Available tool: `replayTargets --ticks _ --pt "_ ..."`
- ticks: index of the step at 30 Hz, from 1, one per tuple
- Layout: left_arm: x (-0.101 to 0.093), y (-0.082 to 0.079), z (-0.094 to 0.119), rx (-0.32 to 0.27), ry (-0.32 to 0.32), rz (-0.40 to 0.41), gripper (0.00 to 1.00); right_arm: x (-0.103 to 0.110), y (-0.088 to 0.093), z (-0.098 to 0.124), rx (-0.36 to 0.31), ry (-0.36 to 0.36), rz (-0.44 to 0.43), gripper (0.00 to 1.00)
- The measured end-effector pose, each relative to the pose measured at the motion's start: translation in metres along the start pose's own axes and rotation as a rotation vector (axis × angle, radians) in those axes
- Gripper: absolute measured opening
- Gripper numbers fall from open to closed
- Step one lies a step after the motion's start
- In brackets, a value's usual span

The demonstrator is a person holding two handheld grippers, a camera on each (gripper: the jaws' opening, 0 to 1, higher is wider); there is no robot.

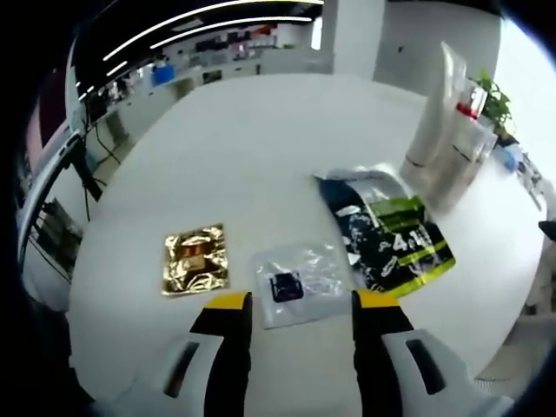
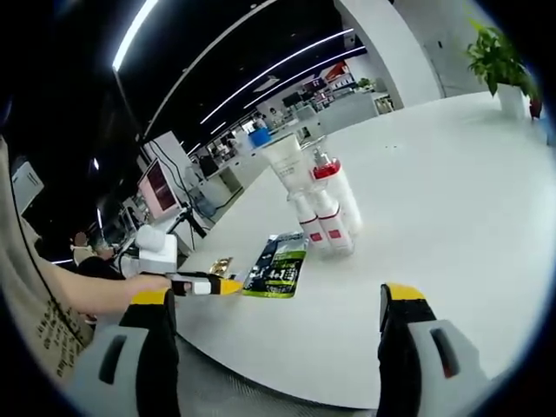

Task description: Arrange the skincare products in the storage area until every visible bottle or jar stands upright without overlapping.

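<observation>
Nearest our left gripper lay a clear sachet, flanked by a gold sachet and a dark pouch, all flat on the white table. Its jaws stood apart, empty. Our right gripper was likewise spread and empty. The bottles stood upright, clustered mid-table beside a tube, probably awaiting spacing.

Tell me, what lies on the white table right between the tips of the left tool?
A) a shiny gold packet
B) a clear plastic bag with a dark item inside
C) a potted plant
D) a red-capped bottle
B: the clear plastic bag lies between the left tool's open tips, with the gold packet off to one side.
</observation>
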State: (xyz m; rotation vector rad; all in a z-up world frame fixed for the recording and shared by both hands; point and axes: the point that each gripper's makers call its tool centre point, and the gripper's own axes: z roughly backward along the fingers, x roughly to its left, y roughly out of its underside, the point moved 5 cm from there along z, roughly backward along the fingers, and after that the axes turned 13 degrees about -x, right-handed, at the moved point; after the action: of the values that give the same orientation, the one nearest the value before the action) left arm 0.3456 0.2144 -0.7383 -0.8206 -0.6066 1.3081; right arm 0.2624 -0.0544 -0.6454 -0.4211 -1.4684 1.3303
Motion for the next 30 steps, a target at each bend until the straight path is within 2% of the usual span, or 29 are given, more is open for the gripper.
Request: replayTargets --ticks 9,16,25,30 --pt "-0.001 0.003 0.01 0.009 0.022 0.012 0.52 0.002 0.001 0.0 0.009 -0.013 0.012 0.98" --pt "-0.001 0.004 0.021 0.001 0.065 -0.033 0.6 0.004 0.001 -0.001 0.013 -0.023 0.018 0.97" --pt "0.006 0.003 0.042 -0.03 0.119 -0.046 0.69 0.006 0.003 -0.001 0.024 -0.033 0.034 0.97" --pt "0.016 0.006 0.056 -0.025 0.121 -0.02 0.71 0.007 0.003 -0.001 0.026 -0.033 0.044 0.98"
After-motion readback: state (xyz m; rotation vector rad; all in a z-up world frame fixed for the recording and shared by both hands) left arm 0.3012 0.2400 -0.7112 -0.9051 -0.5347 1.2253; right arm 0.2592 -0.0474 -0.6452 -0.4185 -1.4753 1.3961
